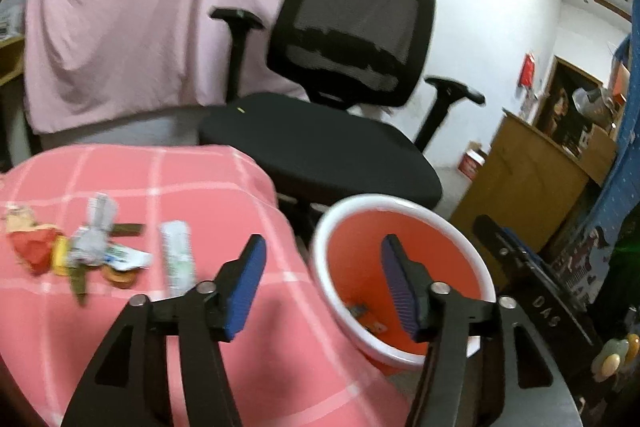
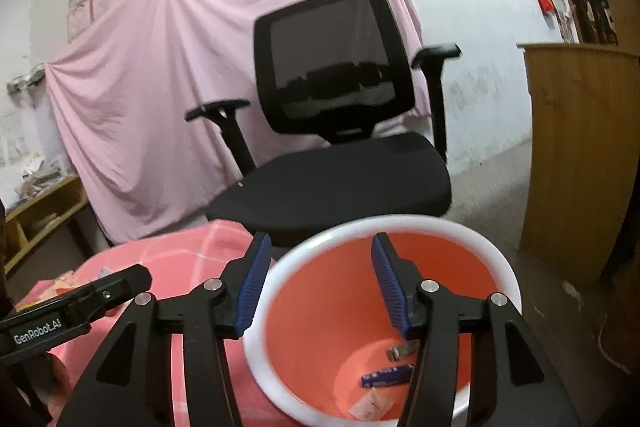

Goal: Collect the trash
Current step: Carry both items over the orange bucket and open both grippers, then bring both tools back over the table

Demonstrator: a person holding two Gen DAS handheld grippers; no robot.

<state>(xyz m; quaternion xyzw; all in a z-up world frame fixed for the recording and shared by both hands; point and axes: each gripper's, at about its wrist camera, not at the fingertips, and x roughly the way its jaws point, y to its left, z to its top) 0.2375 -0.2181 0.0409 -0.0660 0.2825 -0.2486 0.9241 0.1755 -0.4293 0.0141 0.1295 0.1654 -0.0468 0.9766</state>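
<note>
From the left wrist view I see my left gripper (image 1: 322, 259) with its blue pads spread apart and nothing between them. Its left finger hangs over the pink checked cloth (image 1: 200, 179); its right finger hangs over the mouth of the orange bin (image 1: 344, 223), which has a white rim.

The remaining trash sits on the cloth to the left of this gripper, well apart from the bin:
- a red and yellow crumpled wrapper (image 1: 34, 245), farthest left;
- a crushed grey-white packet (image 1: 94, 235) beside it;
- a flat white and blue sachet (image 1: 128, 259) just in front of the packet;
- a white and green tube-shaped wrapper (image 1: 178, 259), nearest the left finger.

Motion blur prevents reading any print on these items.

From the right wrist view I see my right gripper (image 2: 318, 285) released as well, its jaws parted and empty, positioned above the bin's opening (image 2: 400, 227). On the bin floor lie a blue wrapper (image 2: 386, 375), a small grey piece (image 2: 402, 351) and a pale pinkish packet (image 2: 372, 405).

The black body of the left gripper enters this view at lower left, over the cloth.

A black mesh office chair (image 2: 336, 67) stands behind the bin, with a pink sheet (image 2: 160, 67) hung on the wall behind it and a wooden cabinet (image 2: 580, 147) to the right.
</note>
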